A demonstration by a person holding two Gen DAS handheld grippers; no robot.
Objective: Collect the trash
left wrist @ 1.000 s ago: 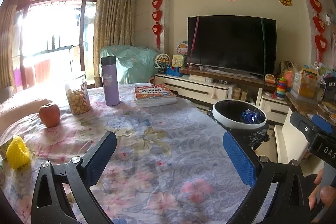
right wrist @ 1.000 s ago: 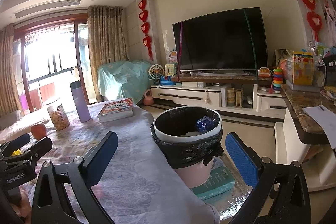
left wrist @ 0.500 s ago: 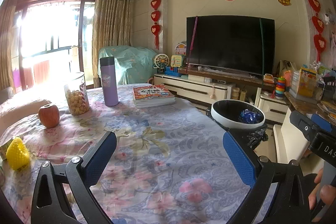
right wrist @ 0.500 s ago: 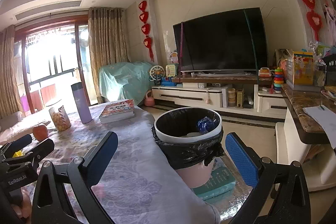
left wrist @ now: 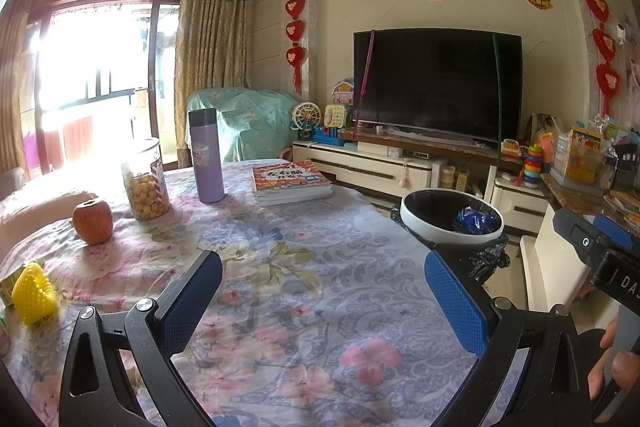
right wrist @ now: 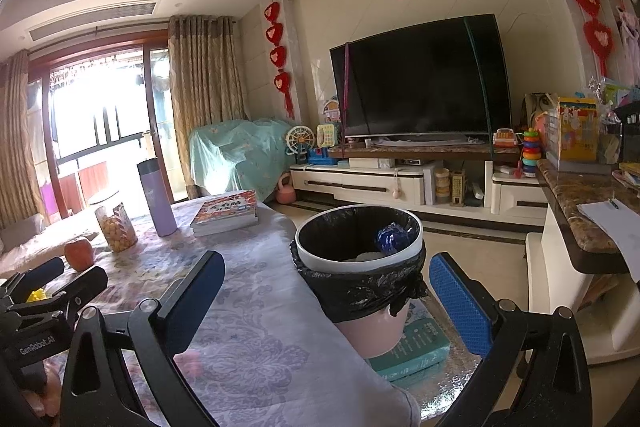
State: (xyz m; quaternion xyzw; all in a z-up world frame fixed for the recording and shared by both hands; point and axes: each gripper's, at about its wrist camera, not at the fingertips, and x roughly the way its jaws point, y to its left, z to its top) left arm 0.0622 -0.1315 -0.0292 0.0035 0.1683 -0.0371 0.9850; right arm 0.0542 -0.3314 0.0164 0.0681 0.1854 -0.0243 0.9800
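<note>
Both the left gripper and right gripper are spread wide, empty. "GenRobot.AI" reads lower left in the right view. The trash bin, centre frame, holds a blue wrapper. Thermos, snack jar and apple stand mid-left.

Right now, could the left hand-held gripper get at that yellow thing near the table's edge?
Probably yes. The left hand-held gripper is open and empty, and the yellow foam fruit net lies off to its left on the floral tablecloth with nothing between them.

The trash bin base is hidden behind the table edge in the left view.
</note>
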